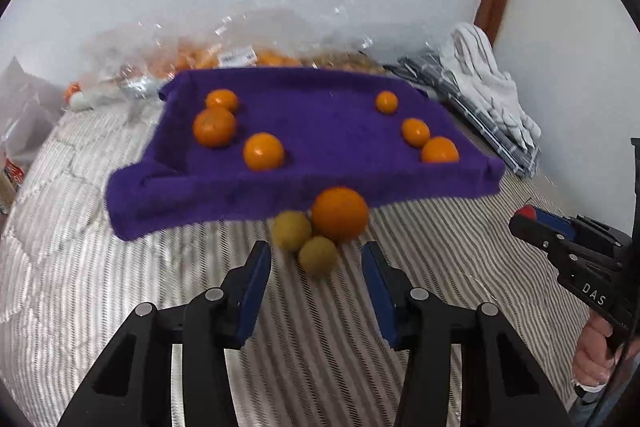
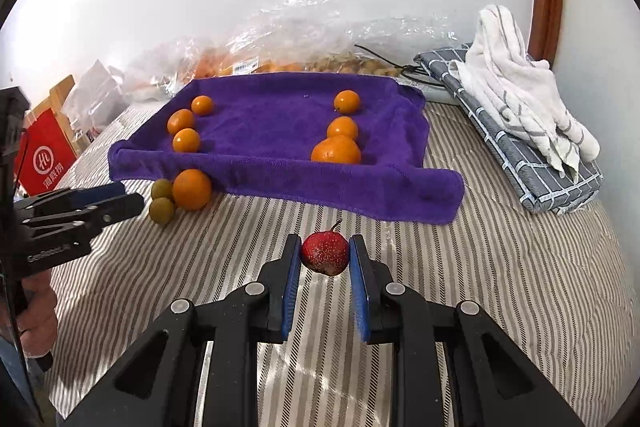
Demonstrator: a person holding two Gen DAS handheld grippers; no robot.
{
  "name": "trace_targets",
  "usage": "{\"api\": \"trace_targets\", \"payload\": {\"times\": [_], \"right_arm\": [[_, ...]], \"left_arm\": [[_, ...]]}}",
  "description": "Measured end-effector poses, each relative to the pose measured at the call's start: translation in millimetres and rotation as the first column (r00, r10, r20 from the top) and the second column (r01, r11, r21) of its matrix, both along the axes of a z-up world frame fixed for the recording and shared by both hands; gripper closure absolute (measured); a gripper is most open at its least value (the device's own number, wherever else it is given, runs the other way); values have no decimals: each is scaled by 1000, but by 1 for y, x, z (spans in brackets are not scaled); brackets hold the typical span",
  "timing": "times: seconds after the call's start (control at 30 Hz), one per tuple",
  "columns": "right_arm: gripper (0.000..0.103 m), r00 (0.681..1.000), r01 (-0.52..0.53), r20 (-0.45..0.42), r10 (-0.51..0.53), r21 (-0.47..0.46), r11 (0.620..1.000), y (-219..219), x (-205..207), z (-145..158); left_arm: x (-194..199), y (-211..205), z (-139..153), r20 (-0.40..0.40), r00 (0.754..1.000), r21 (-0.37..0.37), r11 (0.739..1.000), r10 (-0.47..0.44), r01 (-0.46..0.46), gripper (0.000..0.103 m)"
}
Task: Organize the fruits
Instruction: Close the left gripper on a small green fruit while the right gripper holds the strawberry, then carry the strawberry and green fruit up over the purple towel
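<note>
Right wrist view showed the right gripper (image 2: 325,255) with jaws clamped on a small red speckled fruit (image 2: 324,253) above the striped bed cover (image 2: 500,267), near the purple towel-lined tray (image 2: 280,179). The left gripper (image 1: 316,263) was released, approaching two small green fruits (image 1: 306,243). Excess squeeze could bruise the fruit; nudging could roll the large orange (image 1: 340,213).

"DAS" stands in white on the right gripper (image 1: 524,217) body — the red bag (image 2: 46,157) carries a white circular logo with Chinese characters.

Six oranges (image 2: 335,149) rest on the purple towel (image 2: 280,131), three per side. One orange (image 2: 192,189) and two green fruits (image 2: 161,210) lie touching at its front edge. A red speckled fruit (image 2: 324,253) sits apart on the bed.
</note>
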State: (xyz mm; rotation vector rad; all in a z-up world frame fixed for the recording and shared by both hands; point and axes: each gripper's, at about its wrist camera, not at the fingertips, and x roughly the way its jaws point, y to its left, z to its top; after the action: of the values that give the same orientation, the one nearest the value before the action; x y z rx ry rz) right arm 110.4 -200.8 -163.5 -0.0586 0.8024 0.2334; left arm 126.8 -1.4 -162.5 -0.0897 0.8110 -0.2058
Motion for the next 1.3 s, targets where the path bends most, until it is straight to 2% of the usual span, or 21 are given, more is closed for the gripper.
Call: {"api": "trace_targets", "payload": {"times": [0.13, 0.2, 0.33, 0.5, 0.63, 1.0, 1.3], "right_arm": [[79, 1000, 26, -12, -26, 31, 999, -10, -5, -6], [79, 998, 44, -36, -42, 53, 998, -16, -7, -11], [79, 998, 51, -38, -50, 42, 998, -23, -14, -11], [79, 998, 58, -21, -57, 33, 998, -27, -13, -6], [79, 998, 66, -26, -65, 37, 997, -26, -11, -2], [79, 996, 68, 58, -69, 27, 997, -18, -7, 36], [79, 992, 73, 102, -78, 51, 996, -9, 14, 64]], "left_arm": [[7, -8, -13, -30, 999, 14, 1000, 27, -27, 59], [12, -11, -18, -64, 997, 18, 999, 41, -39, 69], [16, -10, -23, -85, 994, 21, 998, 62, -60, 80], [8, -4, -20, -58, 996, 13, 998, 66, -66, 80], [-5, 8, -9, -60, 995, -36, 996, 78, -80, 80], [-31, 46, 37, 60, 989, -72, 989, 137, -132, 80], [-27, 72, 61, 97, 976, -97, 978, 196, -187, 80]]}}
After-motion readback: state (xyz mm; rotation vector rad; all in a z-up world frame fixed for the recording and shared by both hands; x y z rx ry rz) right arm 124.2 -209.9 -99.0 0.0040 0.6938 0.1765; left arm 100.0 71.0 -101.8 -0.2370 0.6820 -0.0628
